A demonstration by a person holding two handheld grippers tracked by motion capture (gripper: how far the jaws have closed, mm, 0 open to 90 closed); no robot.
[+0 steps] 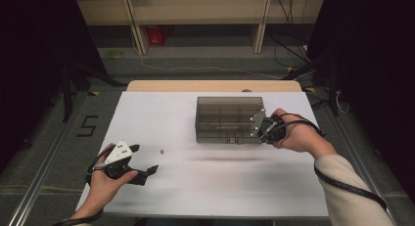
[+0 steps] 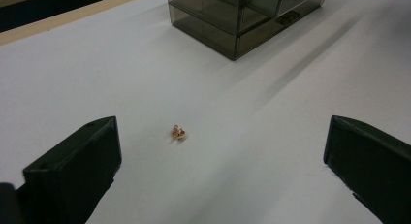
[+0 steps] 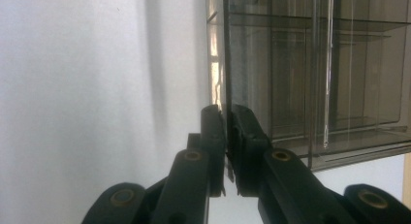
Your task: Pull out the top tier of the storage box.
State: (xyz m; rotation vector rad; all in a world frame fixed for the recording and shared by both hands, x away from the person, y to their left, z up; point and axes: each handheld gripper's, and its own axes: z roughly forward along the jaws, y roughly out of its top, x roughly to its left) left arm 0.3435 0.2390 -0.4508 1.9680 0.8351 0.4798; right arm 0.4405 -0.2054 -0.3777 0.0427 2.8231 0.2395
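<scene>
A smoky see-through box (image 1: 227, 119) with inner compartments stands on the white table, right of centre. My right gripper (image 1: 261, 130) is at its near right corner; in the right gripper view the jaws (image 3: 226, 112) are pressed together on a thin edge of the box (image 3: 315, 78). A tiny gold-coloured piece (image 1: 162, 150) lies loose on the table at the left. My left gripper (image 1: 145, 158) is held just short of it, open wide. In the left gripper view the piece (image 2: 178, 132) lies ahead between the two jaws (image 2: 222, 124), untouched, with the box (image 2: 242, 15) farther off.
The white sheet (image 1: 220, 187) covers most of the table, with a wooden strip (image 1: 210, 85) at the far edge. Beyond it are shelf legs, a red object (image 1: 156, 34) and cables on the floor. A "5" (image 1: 87, 125) is marked on the floor at the left.
</scene>
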